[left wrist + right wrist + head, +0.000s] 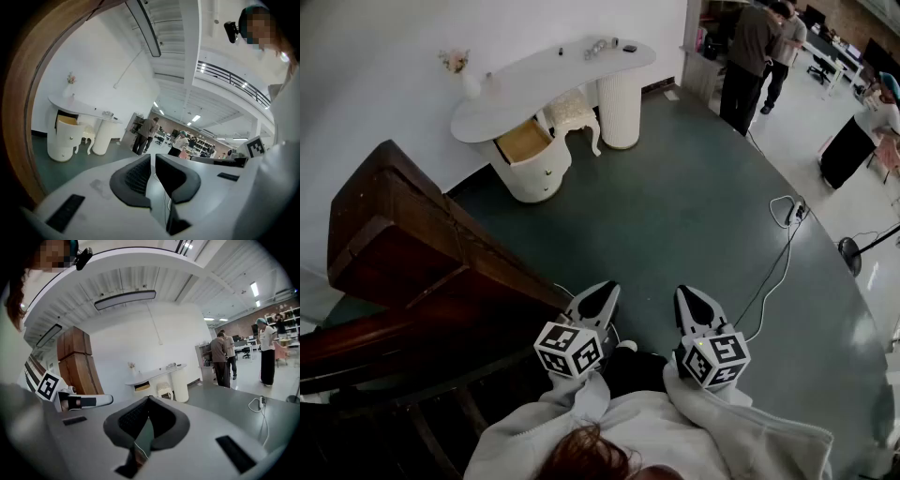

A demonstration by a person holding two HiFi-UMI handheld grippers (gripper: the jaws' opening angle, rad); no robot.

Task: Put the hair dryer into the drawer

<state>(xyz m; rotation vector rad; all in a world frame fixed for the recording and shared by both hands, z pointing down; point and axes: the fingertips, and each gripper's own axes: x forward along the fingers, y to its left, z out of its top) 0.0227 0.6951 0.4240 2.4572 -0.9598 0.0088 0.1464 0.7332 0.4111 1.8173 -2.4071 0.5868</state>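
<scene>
Quick count from us: two grippers, one white bench [546,80], one drawer [523,141], one little stool [574,111], three people [748,56] way off at the back. The left hand-held gripper [608,288] has its jaws down to a thin slit with nothing in it; the right hand-held gripper [684,292] has its tips pressed together, also holding nothing; both hang side by side over the dark green floor [694,206]. The drawer sits under the bench's left end, well apart from us; it's pulled out, tan wood inside, with a rounded white cabinet below. We honestly can't pick out the hair dryer; a few small bits [598,47] lie on the bench top, too tiny to tell.
</scene>
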